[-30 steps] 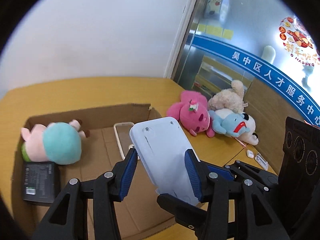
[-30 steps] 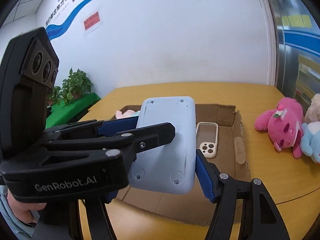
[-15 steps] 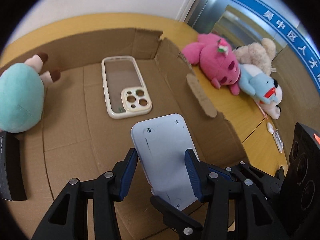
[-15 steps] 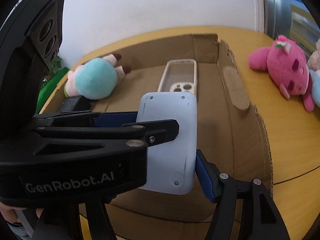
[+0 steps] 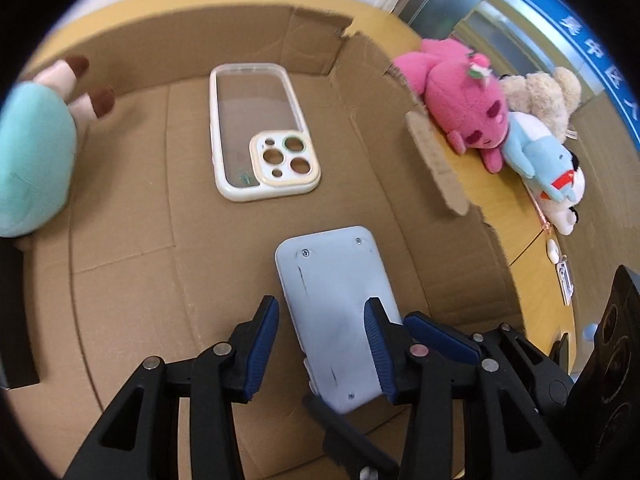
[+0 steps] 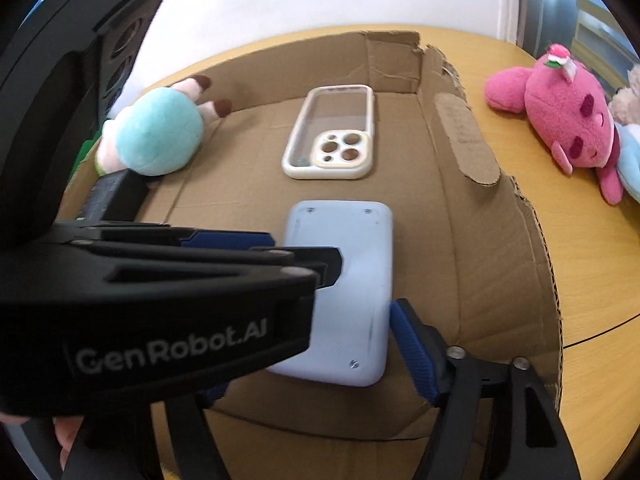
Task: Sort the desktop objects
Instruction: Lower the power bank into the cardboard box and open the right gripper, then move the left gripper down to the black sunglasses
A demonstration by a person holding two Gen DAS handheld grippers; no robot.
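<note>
While the box [image 5: 248, 264] lay below, the device [image 5: 336, 316] was flanked by both grippers. Left gripper [image 5: 320, 336] was parted, left pad clear; right gripper's [image 6: 320, 312] grip could not be told.

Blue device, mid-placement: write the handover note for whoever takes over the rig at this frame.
Left gripper: fingers flank the blue device. There is a small gap at one finger, so the grip is unclear.
Right gripper: one finger touches the device's edge and the other is hidden, so the grip is unclear.
Device: low inside the box. I cannot tell whether it rests on the floor.
Done: phone case, teal plush and black pack lie in the box.
Left: release the device, then probably move the pink plush, beige plush, blue plush and small white items from the table.
</note>
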